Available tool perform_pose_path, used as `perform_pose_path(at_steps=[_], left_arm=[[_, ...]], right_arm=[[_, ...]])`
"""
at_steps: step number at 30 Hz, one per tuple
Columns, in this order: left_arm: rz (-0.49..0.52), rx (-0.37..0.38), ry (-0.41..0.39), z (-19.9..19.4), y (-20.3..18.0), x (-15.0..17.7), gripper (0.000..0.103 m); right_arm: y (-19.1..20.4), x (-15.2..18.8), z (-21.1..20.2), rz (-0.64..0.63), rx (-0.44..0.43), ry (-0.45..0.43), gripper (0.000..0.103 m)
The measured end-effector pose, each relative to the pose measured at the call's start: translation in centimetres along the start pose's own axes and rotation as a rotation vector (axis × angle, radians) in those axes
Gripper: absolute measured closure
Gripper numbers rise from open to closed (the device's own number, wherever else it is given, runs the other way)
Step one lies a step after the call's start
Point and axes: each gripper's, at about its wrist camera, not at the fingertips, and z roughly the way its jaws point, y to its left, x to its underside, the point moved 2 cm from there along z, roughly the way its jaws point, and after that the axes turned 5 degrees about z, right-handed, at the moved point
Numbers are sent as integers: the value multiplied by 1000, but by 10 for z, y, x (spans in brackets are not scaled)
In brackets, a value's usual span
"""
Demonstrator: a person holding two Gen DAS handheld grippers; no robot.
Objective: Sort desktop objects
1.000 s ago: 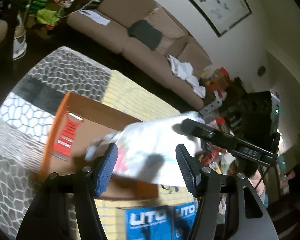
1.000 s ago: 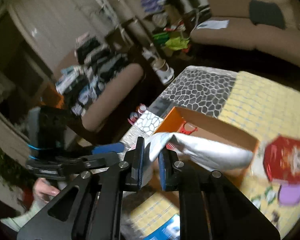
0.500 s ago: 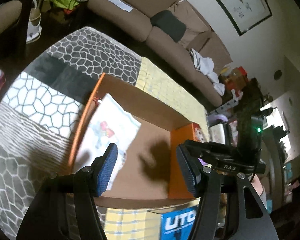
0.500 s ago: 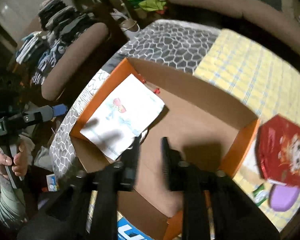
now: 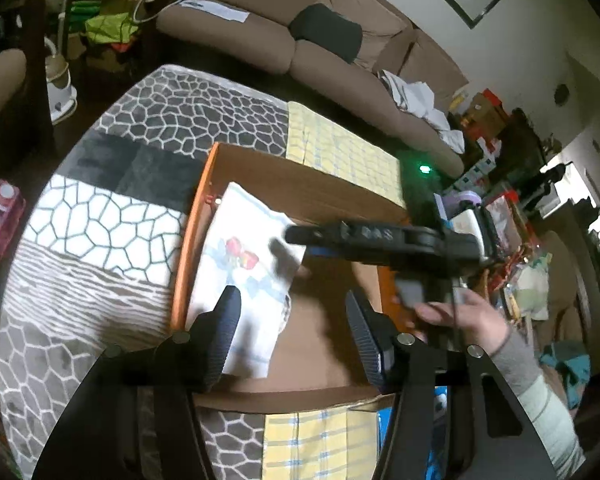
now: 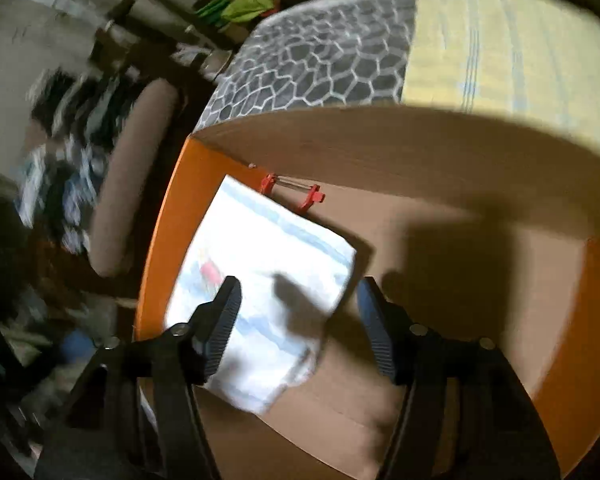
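A white packet (image 5: 244, 264) with a red and blue print lies flat on the floor of a cardboard box (image 5: 327, 320), against the box's orange left wall. A small red clip (image 6: 292, 194) shows at the packet's far corner, by the box's back wall.

The left claw (image 5: 292, 336) hangs over the box with its jaws apart and closing; nothing is pinched between them. The packet lies below and ahead of its left finger, and bare cardboard sits under its right finger.

The right claw (image 6: 300, 320) also points down into the box, its jaws opening and gripping nothing. The packet lies under and ahead of its left finger; to its right is bare box floor in shadow. In the left view, this claw crosses from the right above the packet, held by a hand (image 5: 459, 312) in a grey sleeve.

The box rests on a patterned grey cloth (image 5: 100, 232) and a yellow checked cloth (image 5: 339, 152). Beyond them stands a brown sofa (image 5: 300, 44).
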Motion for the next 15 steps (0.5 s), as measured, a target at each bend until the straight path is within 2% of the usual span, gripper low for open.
perform_pose_path(at_steps=[4,5,6,8,12,15], left_arm=[[1,15,3,1,2,3,47],[2,18,5,2,2,3,47],[2,17,6,2,3,3,47],[2,13,9,4,5,3,47],[-15,22,9,4,8,5,47],[-8,23,12,4,4,6,47]], right_arm=[[3,-1,25,26,-100,38,35],[6,1,28,9,-100,44,40],[10,3,31,-19,-85,47,58],[16,6,36,-65,-72,54,87],[25,12,21,-110,-111,20,91],[33,18,-9,-148,-113,-11,93]])
